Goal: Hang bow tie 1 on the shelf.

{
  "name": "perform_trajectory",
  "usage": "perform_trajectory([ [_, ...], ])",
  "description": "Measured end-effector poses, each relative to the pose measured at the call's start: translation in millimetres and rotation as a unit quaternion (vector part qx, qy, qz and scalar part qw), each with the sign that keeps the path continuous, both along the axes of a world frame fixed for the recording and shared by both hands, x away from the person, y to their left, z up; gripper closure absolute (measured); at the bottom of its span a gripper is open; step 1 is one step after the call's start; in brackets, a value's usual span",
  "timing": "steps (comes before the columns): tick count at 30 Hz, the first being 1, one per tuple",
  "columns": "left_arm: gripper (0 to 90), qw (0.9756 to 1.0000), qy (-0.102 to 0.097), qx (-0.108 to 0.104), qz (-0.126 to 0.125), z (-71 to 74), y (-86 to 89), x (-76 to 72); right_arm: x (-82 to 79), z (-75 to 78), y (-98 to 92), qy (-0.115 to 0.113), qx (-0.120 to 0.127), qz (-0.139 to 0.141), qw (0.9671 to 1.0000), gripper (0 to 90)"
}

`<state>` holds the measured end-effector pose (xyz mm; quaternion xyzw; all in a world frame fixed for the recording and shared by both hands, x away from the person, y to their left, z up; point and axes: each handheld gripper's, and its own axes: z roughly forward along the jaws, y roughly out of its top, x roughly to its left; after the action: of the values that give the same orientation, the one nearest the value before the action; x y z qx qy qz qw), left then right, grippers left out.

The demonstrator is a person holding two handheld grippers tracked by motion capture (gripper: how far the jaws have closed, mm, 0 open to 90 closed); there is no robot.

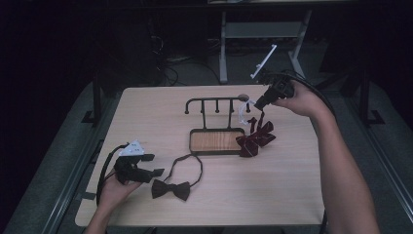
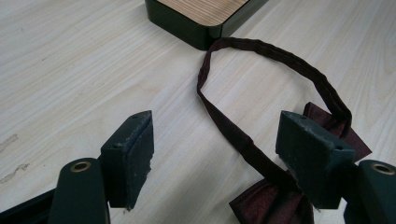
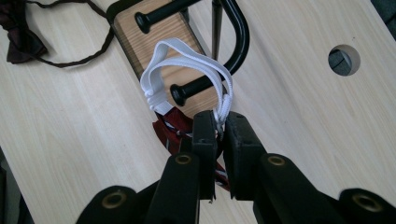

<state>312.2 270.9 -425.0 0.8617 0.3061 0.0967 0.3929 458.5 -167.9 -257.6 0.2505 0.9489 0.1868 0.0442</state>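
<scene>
Right gripper view | right claw [image 3: 218, 135] clamped white elastic loop [image 3: 187, 60] | loop opening just beside rack peg [image 3: 196, 87], peg tip facing claw

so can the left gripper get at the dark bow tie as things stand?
Probably yes. The left gripper is open, low over the table, and the dark bow tie lies partly between its jaws, its strap looping ahead. Nothing lies in the way.

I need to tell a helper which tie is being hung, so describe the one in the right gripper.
Start at the black rack. At its right end hangs a red striped bow tie, its white elastic strap pinched by the right gripper. The other bow tie is plain dark.
</scene>
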Motion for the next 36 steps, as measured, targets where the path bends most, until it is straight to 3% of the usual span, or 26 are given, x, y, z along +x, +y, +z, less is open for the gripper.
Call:
perform_trajectory([
  [12, 27.8, 1.0000, -0.003, 0.001, -0.001, 1.6, -1.0, -1.2, 5.2, -8.9, 0.1, 0.010, -0.014, -0.008, 0.9998, 82.1],
  [24, 27.8, 1.0000, -0.002, 0.002, 0.000, 1.7, -1.2, -1.3, 3.0, -16.6, -9.4, 0.016, 0.003, -0.014, 0.9998, 78.3],
  [36, 27.8, 1.0000, -0.001, 0.006, -0.003, 1.0, -1.2, -0.8, -10.0, -19.4, -15.6, 0.021, 0.014, 0.005, 0.9997, 70.3],
])
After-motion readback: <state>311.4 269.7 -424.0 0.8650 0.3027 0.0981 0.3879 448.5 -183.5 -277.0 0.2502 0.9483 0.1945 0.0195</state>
